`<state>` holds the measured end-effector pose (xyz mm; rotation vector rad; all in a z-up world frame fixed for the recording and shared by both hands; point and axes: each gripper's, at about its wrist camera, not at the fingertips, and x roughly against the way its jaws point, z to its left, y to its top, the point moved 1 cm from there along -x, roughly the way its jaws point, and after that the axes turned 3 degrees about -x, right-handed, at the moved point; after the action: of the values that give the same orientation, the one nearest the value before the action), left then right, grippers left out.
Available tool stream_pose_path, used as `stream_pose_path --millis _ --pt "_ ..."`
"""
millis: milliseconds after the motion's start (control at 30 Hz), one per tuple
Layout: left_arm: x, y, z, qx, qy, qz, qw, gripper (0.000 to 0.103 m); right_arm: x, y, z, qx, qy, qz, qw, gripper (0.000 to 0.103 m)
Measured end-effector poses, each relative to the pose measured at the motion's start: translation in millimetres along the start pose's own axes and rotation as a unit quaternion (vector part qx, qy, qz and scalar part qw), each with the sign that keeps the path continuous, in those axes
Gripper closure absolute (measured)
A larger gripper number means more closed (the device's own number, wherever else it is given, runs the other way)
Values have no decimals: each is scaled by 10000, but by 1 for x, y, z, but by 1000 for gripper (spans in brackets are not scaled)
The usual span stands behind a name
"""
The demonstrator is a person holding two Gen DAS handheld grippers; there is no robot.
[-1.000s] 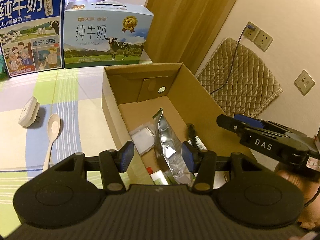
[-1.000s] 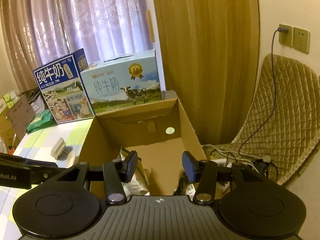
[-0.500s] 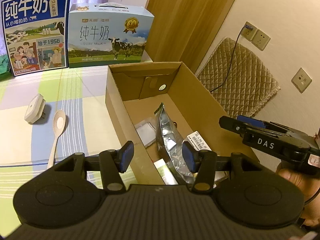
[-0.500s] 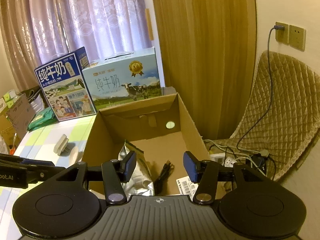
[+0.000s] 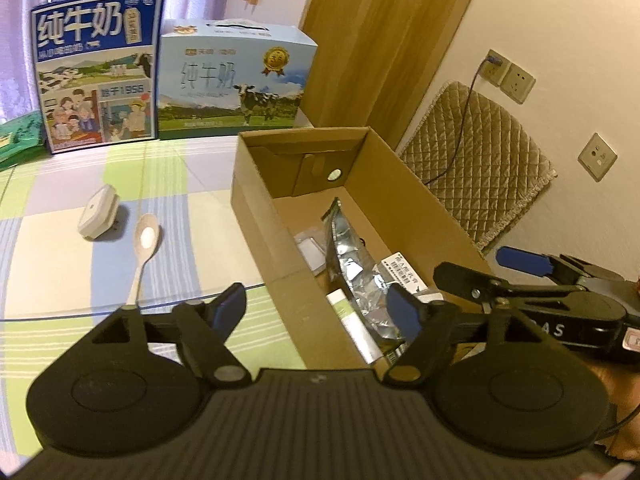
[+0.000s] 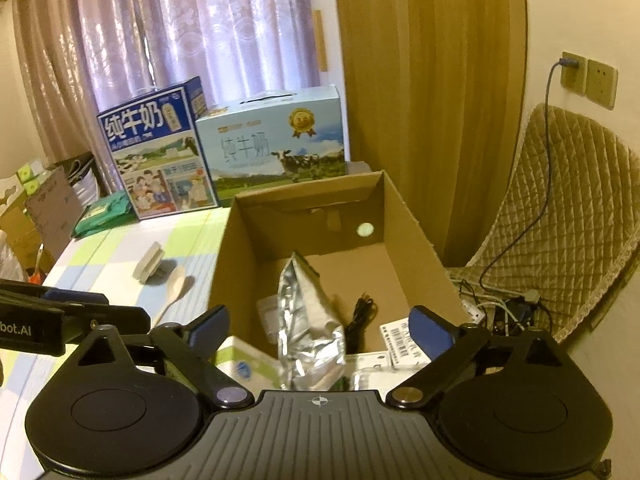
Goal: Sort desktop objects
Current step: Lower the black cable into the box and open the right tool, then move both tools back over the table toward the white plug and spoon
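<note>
An open cardboard box [image 5: 264, 216] [image 6: 404, 216] stands on the checked tablecloth. Inside lie a silver foil pouch [image 5: 352, 256] [image 6: 308, 312], a black cable [image 6: 362, 314], a white labelled packet [image 5: 402, 274] [image 6: 400, 340] and a white-green carton [image 5: 352, 330] [image 6: 244, 362]. Left of the box, on the cloth, rest a pale wooden spoon [image 5: 142, 254] [image 6: 174, 290] and a white plug adapter [image 5: 98, 216] [image 6: 148, 262]. My left gripper [image 5: 316, 312] is open over the box's near left wall. My right gripper [image 6: 320, 330] is open above the box's near end. Both hold nothing.
Two milk cartons [image 5: 96, 72] [image 5: 236, 84] stand at the table's far edge, a green packet [image 6: 104, 216] beside them. A quilted chair [image 6: 560, 216] with a charging cable [image 6: 548, 128] and tangled cords [image 6: 504, 308] is to the right. Curtains [image 6: 200, 40] hang behind.
Both grippers have pulled back and up from the box, so more of its contents show. The black cable now lies inside the box. Both stay open.
</note>
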<state>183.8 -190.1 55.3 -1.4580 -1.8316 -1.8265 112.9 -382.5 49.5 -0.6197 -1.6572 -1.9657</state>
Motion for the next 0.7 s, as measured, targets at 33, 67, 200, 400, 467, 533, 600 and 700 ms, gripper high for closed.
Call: stream_pose_path --millis 33,67,200,400,467,533,600,700 --pt "3 -1 2 4 9 -13 10000 25 2 -1 3 11 0 -7 10000 5" --pt "7 -3 3 2 17 -23 10000 24 4 -2 6 20 0 -13 10000 3" --pt "21 -8 11 21 95 -108 9999 12 13 -5 18 89 17 -28 10000 2" --pt "39 -20 23 -33 293 -205 9994 2 21 -11 34 190 36 -9 9998 2" --pt "45 -25 29 -49 340 -239 9991 2 24 -14 39 198 51 -2 9998 2" --pt "51 -31 35 -61 414 -258 9988 2 28 -15 45 234 91 4 9997 2" --pt "56 -37 42 -45 452 -250 9987 2 30 -18 51 272 121 6 9996 2" --pt "65 -47 52 -20 561 -266 9981 2 33 -22 59 266 162 13 9995 2"
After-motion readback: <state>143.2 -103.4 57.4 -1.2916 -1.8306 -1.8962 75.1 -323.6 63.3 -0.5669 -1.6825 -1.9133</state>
